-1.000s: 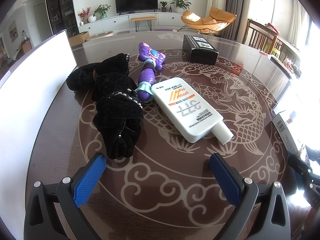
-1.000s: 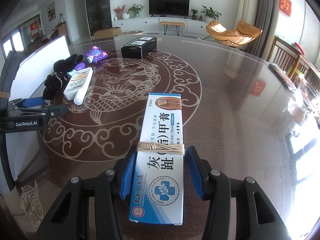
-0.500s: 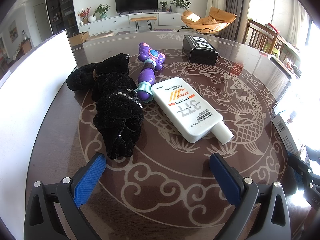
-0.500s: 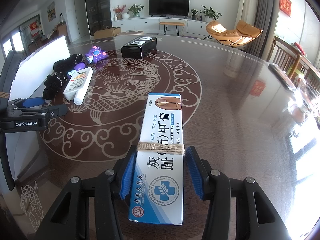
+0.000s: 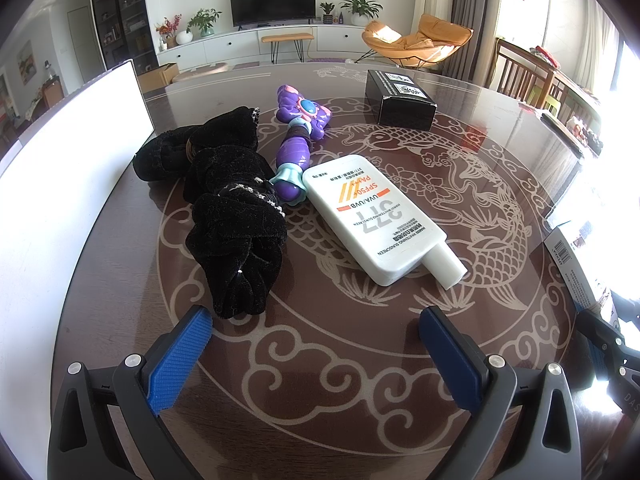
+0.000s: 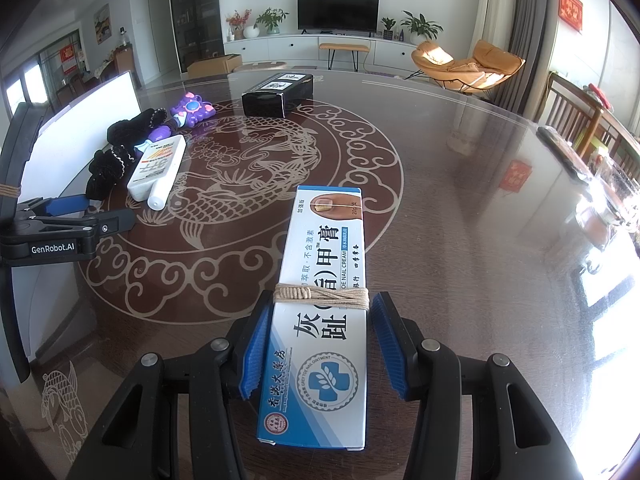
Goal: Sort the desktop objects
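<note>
Nothing has moved since the earlier frames. Right gripper [image 6: 318, 344]: jaws clamp the twine-bound ointment box [image 6: 320, 308] on the desk [image 6: 460, 184]. Left gripper [image 5: 316, 354]: jaws spread wide, empty, just short of the sunscreen bottle [image 5: 372, 216]; black scrunchie [image 5: 232, 208] and purple toy [image 5: 298, 140] lie left of that bottle.

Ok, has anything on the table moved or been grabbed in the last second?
Nothing visibly changed. The right tool still straddles the nail cream box, and the left tool stays open and empty short of the sunscreen bottle.
</note>
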`<state>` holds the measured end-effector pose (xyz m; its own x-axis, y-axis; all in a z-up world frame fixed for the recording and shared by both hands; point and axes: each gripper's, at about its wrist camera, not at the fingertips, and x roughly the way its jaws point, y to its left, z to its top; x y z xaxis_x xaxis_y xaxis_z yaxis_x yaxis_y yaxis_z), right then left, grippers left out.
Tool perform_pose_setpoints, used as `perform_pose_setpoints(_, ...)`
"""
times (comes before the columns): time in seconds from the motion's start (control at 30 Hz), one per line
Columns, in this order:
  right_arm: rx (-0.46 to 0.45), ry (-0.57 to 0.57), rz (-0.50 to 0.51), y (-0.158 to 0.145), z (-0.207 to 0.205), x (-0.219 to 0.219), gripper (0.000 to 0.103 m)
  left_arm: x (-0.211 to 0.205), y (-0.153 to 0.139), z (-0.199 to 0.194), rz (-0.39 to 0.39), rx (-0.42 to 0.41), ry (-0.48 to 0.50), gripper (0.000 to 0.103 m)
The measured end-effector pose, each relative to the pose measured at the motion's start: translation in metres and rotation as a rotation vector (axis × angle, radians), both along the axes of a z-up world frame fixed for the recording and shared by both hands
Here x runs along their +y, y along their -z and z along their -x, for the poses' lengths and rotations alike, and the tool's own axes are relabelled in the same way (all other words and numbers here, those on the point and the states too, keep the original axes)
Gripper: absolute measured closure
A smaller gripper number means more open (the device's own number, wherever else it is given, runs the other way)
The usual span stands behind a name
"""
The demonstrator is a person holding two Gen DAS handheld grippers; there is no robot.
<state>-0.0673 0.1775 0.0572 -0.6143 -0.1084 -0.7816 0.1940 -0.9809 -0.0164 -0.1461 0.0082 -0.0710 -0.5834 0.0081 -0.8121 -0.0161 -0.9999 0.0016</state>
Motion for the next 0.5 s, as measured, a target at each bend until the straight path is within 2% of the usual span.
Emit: perform_pose_setpoints(0.5, -0.002, 0.0, 0.007, 0.0002, 0.0006, 0.0011, 0.053, -0.0003, -0.0002, -0.0006, 0.0, 0.0, 0.0, 0.0)
